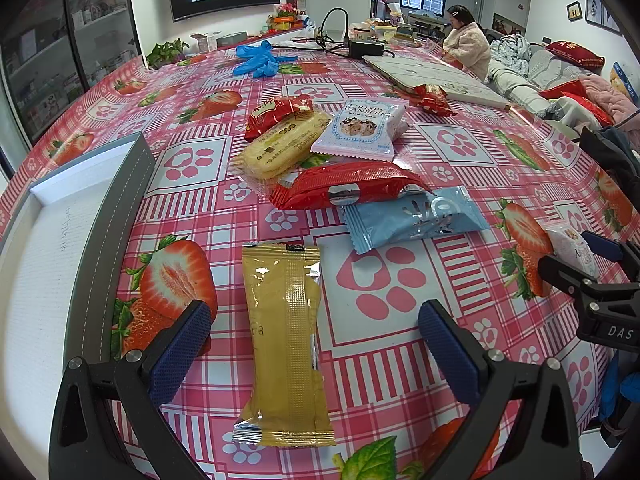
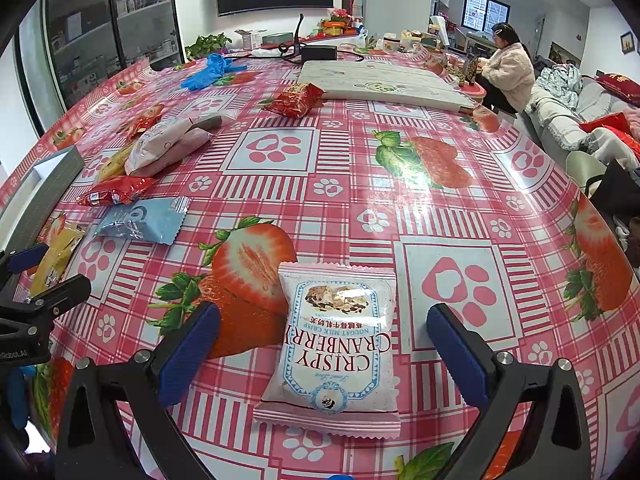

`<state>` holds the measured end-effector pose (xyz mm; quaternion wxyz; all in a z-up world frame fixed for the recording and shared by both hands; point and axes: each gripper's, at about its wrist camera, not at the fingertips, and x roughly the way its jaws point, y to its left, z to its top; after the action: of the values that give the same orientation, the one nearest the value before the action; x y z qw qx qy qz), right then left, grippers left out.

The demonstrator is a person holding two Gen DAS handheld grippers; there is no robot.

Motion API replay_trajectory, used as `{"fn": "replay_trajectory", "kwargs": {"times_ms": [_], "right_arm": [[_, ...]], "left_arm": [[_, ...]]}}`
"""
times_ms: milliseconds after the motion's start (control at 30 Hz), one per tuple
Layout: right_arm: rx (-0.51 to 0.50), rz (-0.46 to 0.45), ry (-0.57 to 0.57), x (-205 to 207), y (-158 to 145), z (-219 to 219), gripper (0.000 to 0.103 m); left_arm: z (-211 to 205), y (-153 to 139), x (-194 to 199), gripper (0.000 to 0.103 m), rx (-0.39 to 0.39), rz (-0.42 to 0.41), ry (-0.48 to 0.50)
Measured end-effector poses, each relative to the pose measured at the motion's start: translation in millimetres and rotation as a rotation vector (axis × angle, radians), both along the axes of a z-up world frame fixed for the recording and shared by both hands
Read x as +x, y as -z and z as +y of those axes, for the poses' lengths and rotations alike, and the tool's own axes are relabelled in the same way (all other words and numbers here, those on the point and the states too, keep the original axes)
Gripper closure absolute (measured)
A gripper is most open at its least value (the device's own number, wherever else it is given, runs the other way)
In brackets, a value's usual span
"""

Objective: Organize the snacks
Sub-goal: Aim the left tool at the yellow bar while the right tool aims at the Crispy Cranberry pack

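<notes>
Two claws, same build. Left claw (image 1: 316,344): black plastic arms with triangular cut-outs, dark blue ribbed pads (image 1: 182,354), silver screws (image 1: 133,356) at the pad roots. Right claw (image 2: 324,350): black arms again, brighter blue ribbed pads (image 2: 460,354), silver screws (image 2: 505,357) at the joints. Seen from the left camera at the right edge, white letters "DAS" (image 1: 620,333) on the right claw's black body. Seen from the right camera at the left edge, white lettering ending "Robot.AI" (image 2: 14,354) on the left claw's body.
</notes>
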<state>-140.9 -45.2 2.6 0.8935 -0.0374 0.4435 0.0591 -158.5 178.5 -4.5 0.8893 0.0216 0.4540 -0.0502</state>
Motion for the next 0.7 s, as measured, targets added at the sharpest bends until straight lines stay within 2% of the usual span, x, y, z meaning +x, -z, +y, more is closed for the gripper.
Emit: {"fn": "replay_trajectory", "kwargs": {"times_ms": [700], "right_arm": [[-0.002,0.005,-0.008,-0.1,-0.3,1.3,0.0]], "left_arm": [[2.1,-1.9,0.0,0.0,0.006,-0.002,-0.007]]}}
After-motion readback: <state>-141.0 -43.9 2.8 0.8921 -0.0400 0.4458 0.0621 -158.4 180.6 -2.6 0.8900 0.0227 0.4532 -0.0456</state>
